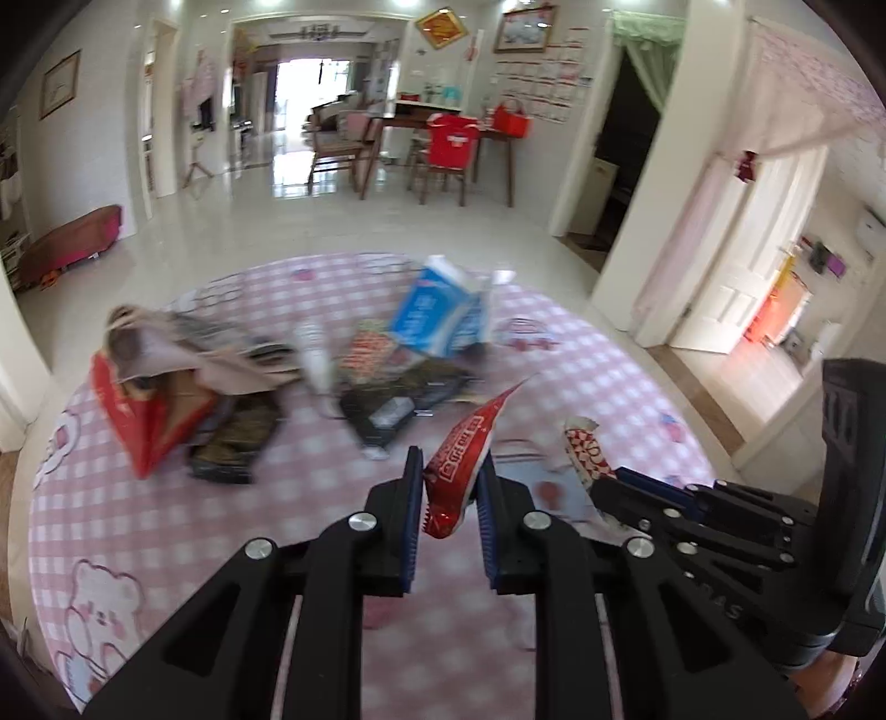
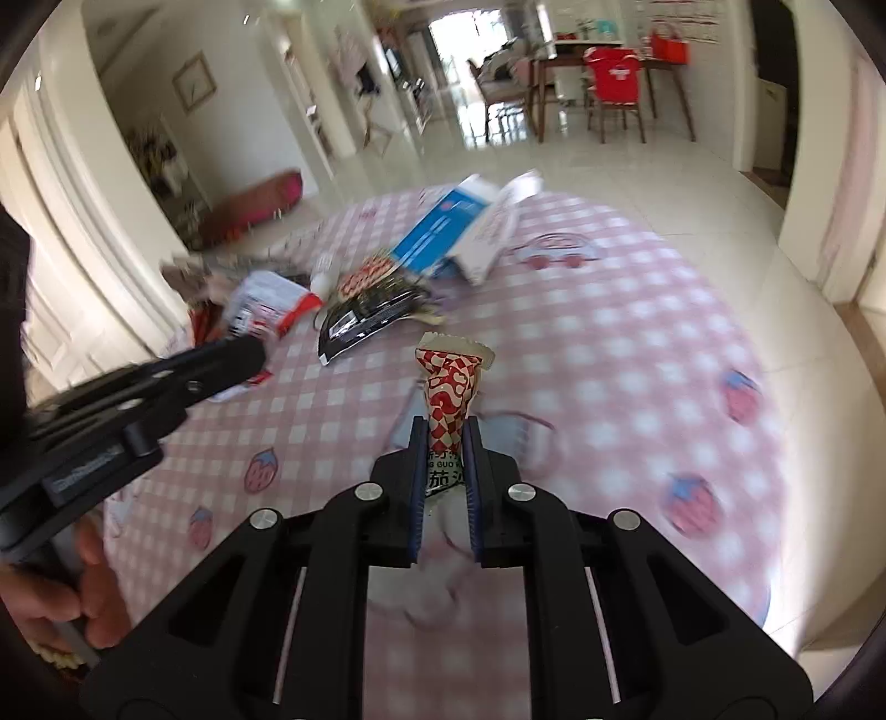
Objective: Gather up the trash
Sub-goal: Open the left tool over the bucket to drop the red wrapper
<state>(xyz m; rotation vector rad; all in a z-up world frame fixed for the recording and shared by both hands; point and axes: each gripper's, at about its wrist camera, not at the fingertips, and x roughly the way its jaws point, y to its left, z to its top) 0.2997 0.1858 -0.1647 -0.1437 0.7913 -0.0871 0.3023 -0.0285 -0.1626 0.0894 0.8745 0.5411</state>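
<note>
Now red-white sachet [image 2: 449, 394] clamped between right tongs [image 2: 447, 443], sticking forward.

I see a glossy pale tiled floor [image 1: 354, 221] running back from the dining table [image 1: 443, 124]; wooden chairs [image 1: 332, 147] stand around that table, bright daylight fills the doorway [image 1: 313, 94] behind it, and framed pictures [image 1: 523, 30] hang on the white wall above it
</note>
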